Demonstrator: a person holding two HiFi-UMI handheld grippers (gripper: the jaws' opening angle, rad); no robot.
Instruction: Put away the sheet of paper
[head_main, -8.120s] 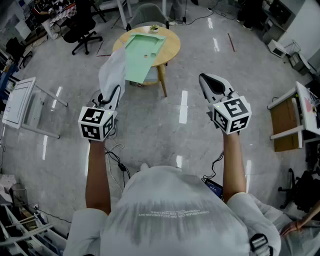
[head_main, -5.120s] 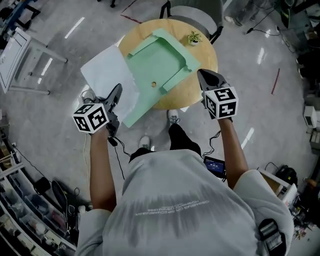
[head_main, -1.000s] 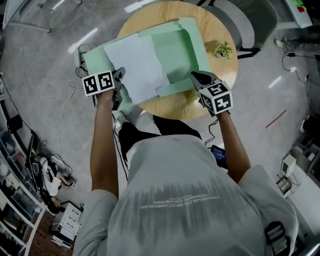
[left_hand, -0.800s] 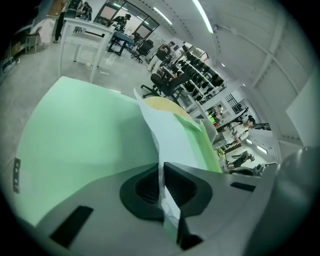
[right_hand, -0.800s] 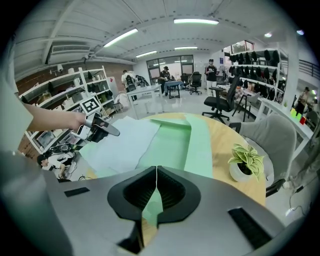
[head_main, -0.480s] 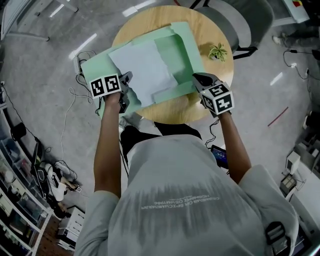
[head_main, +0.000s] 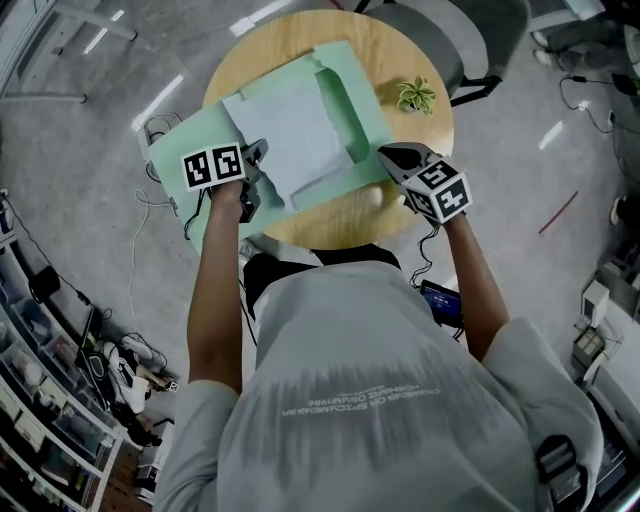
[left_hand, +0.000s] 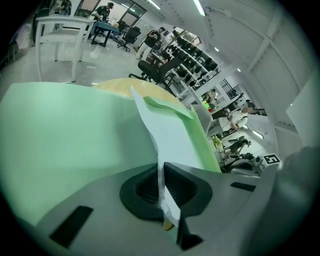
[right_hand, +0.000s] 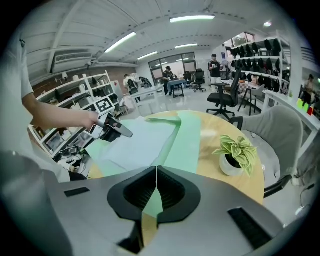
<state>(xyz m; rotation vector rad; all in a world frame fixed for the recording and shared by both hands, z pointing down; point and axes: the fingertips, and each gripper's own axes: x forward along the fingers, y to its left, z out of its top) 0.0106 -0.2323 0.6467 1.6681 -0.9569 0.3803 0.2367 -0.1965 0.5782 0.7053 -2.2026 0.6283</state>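
Note:
A white sheet of paper (head_main: 295, 130) lies spread over an open pale-green folder (head_main: 172, 150) on a round wooden table (head_main: 420, 150). My left gripper (head_main: 258, 153) is shut on the sheet's near left corner. In the left gripper view the paper (left_hand: 170, 135) runs up out of the left gripper (left_hand: 162, 167), with the folder (left_hand: 75, 130) beside it. My right gripper (head_main: 385, 153) is shut, its tips at the folder's near right edge. In the right gripper view the right gripper (right_hand: 156, 170) has nothing pinched between its jaws, and the folder (right_hand: 187, 137), the paper (right_hand: 135, 142) and the left gripper (right_hand: 125, 132) lie beyond.
A small potted plant (head_main: 413, 96) stands on the table right of the folder, also seen as the plant (right_hand: 235, 152). A grey chair (head_main: 450, 30) stands behind the table. Cables lie on the floor (head_main: 150, 215) at the left. The folder overhangs the table's left edge.
I have walked up to the table with the sheet hanging from the left gripper; it now lies over the open folder. In the last second it slid slightly right.

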